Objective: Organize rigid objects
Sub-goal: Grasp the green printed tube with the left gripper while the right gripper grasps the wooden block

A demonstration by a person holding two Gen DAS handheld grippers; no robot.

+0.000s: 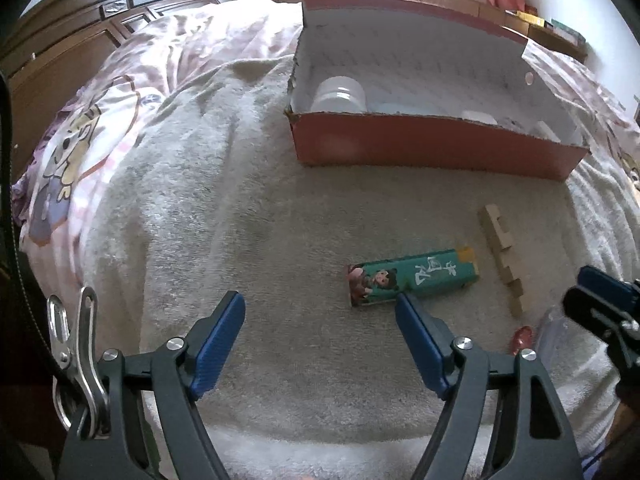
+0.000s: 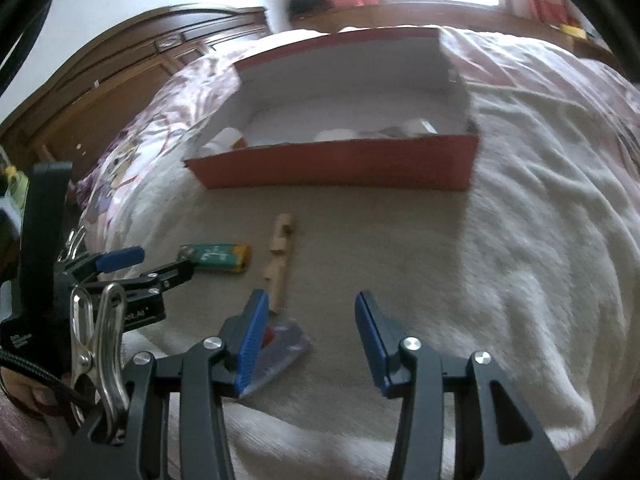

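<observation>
On a grey towel [image 1: 280,240] lies a green printed box [image 1: 412,278], and my left gripper [image 1: 320,304] stands open wide just short of it, its right fingertip at the box's near edge. A notched wooden stick [image 1: 500,256] lies right of the box. My right gripper [image 2: 310,300] is open over the towel, with nothing between its pads. A clear plastic packet with a red piece [image 2: 284,344] lies under its left finger. The green box [image 2: 216,258] and the stick [image 2: 280,260] lie ahead to its left, next to the left gripper [image 2: 168,261].
An open red cardboard box [image 1: 432,148] with a white inside stands at the back of the towel. It holds a white jar [image 1: 340,94] and other pale items. A pink patterned bedspread [image 1: 120,120] surrounds the towel. A dark wooden wardrobe [image 1: 80,32] stands far left.
</observation>
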